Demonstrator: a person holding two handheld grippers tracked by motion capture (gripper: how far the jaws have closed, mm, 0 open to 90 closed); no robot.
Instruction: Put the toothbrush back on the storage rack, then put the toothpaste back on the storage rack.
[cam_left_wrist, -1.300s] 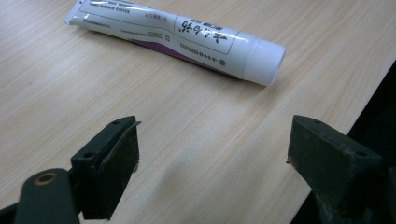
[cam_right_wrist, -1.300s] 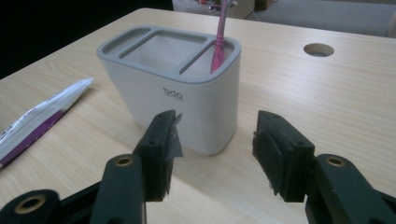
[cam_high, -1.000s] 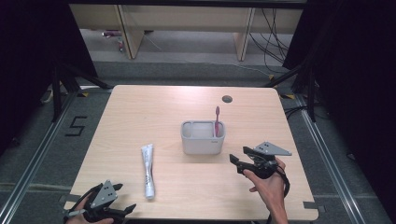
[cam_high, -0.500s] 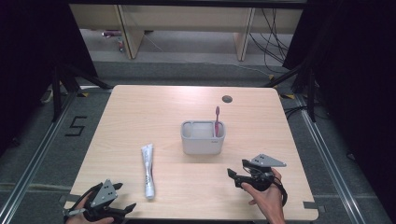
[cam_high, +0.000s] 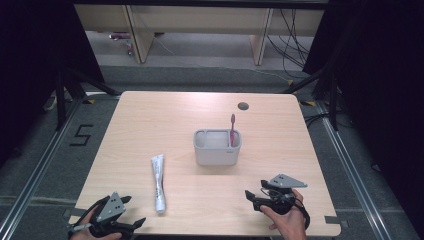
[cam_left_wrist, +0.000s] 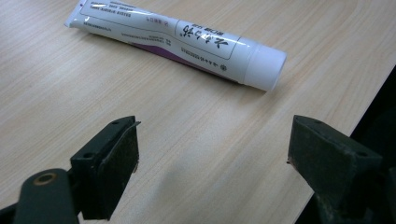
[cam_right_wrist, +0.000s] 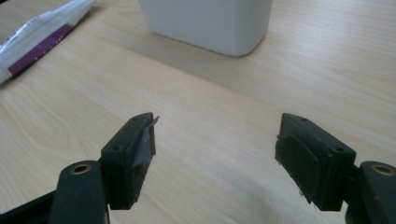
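**Station layout: toothpaste tube awaiting pickup**

Pale wood-grain tabletop (cam_high: 150, 120) carries three items inside a dark framed enclosure. Both grippers sit low at the near edge, each held in one hand.

1. Left gripper (cam_high: 131, 216): positioned at the near-left corner, jaws spread wide with nothing between them. Judged purpose: the wide opening leaves room to straddle the tube.
2. Right gripper (cam_high: 254, 195): positioned toward the near-right corner, jaws likewise spread wide and empty, aimed at the holder.
3. Toothpaste tube (cam_high: 158, 183): lies flat, left of centre, running from mid-table toward the near edge, cap end nearest that edge. In the left gripper view the toothpaste tube (cam_left_wrist: 177, 39) lies crosswise just ahead of the jaws, apart from them, its white cap near the table edge.
4. White holder (cam_high: 217, 148): stands at the centre of the tabletop. A pink toothbrush (cam_high: 232, 129) stands upright in its right compartment; the wider left compartment appears empty, likely reserved for the tube.
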